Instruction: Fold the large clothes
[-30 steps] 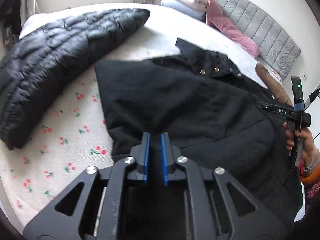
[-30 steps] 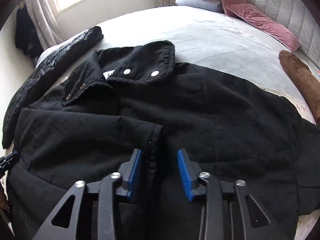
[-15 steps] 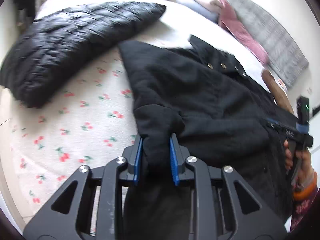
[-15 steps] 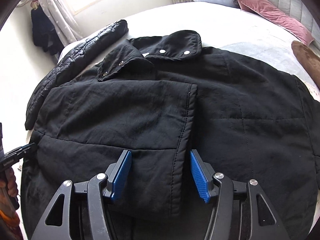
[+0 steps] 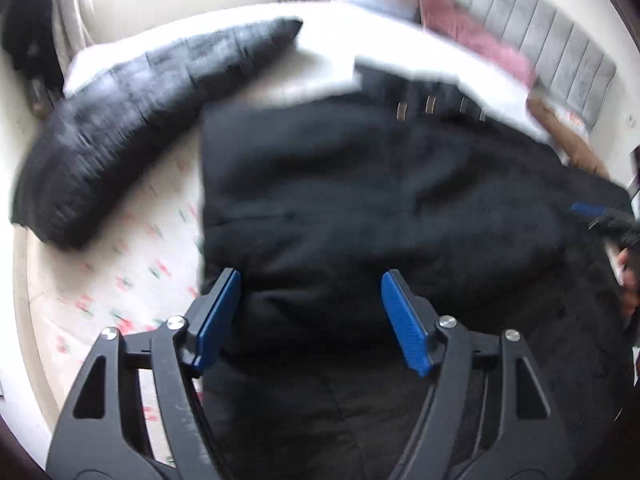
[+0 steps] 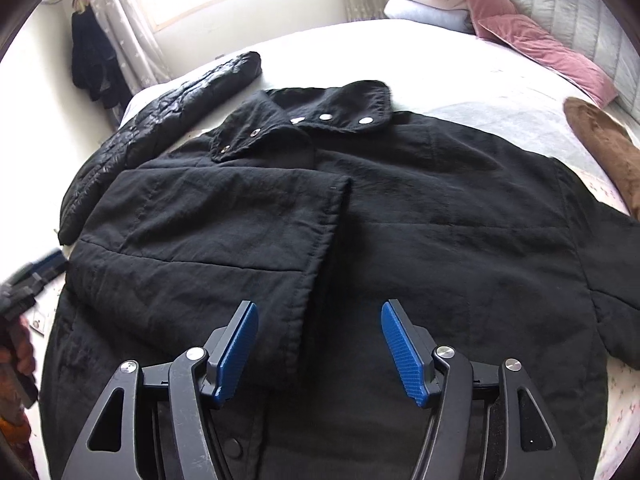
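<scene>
Tongs, left [image 5: 311, 312]: jaws wide apart, just been opening; black fabric lies between the blue pads but they don't press on it. Released, nothing held.
Tongs, right [image 6: 320, 346]: jaws also spread wide, just been opening; sleeve cuff edge lies between the pads, no pad squeezing it. Released.
Coat [image 6: 440, 220]: big black quilted coat, spread flat on the bed [image 6: 420, 52], collar away from the cams, metal snaps showing on collar flaps.
Sleeve [image 6: 224, 220]: folded in across the coat's front; stitched cuff edge runs down towards the right tongs, ending just ahead of its left pad.
Coat vs tongs: both tongs hover over the coat's near part, left one over its edge by the flowered sheet [image 5: 132, 264], right one nearer the middle.
Puffer jacket [image 6: 168, 112]: shiny black, lies beside the coat's far-left shoulder, partly touching.
Other: pillows [image 6: 432, 0], pink blanket [image 6: 532, 48] near the grey headboard [image 6: 580, 8]; brown plush thing [image 6: 604, 144] at right edge.
Left view: motion-blurred, fine detail unclear.
</scene>
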`<state>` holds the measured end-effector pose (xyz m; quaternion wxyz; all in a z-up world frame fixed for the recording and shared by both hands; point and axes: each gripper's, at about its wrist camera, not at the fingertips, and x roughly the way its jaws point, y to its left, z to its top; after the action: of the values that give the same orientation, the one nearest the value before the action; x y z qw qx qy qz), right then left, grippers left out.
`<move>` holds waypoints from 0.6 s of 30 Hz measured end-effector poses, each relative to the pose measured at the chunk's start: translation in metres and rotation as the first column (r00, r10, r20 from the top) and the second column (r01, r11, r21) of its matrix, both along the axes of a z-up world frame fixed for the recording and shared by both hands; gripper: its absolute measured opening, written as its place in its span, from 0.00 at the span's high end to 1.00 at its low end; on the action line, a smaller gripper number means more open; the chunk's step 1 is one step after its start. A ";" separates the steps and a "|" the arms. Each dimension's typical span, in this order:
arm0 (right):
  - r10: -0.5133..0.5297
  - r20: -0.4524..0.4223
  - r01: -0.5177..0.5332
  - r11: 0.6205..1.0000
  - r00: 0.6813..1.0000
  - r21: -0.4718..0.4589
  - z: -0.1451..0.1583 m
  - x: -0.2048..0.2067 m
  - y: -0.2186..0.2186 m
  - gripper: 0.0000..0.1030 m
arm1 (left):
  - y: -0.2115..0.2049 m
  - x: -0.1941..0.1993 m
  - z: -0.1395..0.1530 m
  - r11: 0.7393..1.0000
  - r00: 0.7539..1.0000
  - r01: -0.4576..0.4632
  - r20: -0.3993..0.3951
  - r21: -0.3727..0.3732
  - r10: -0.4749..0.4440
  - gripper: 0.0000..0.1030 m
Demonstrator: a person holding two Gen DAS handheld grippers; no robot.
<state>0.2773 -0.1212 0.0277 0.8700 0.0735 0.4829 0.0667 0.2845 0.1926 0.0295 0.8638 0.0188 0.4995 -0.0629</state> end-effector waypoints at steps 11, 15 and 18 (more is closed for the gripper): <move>-0.297 0.032 0.296 0.955 0.954 0.030 0.040 -0.065 -0.160 0.24 | -0.015 -0.035 0.060 0.989 0.994 -0.084 0.062 -0.125 0.092 0.15; -0.404 0.045 0.406 0.913 0.913 -0.034 0.054 -0.092 -0.228 0.24 | -0.025 -0.051 0.078 0.986 0.982 -0.134 0.118 -0.103 0.146 0.08; -0.516 0.060 0.519 0.851 0.855 -0.079 0.063 -0.114 -0.288 0.24 | -0.034 -0.054 0.081 0.990 0.990 -0.114 0.078 -0.088 0.121 0.06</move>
<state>0.1632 -0.4092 0.0908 0.8670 0.1594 0.4319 -0.1907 0.2303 0.1587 0.1109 0.8861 -0.0441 0.4603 -0.0319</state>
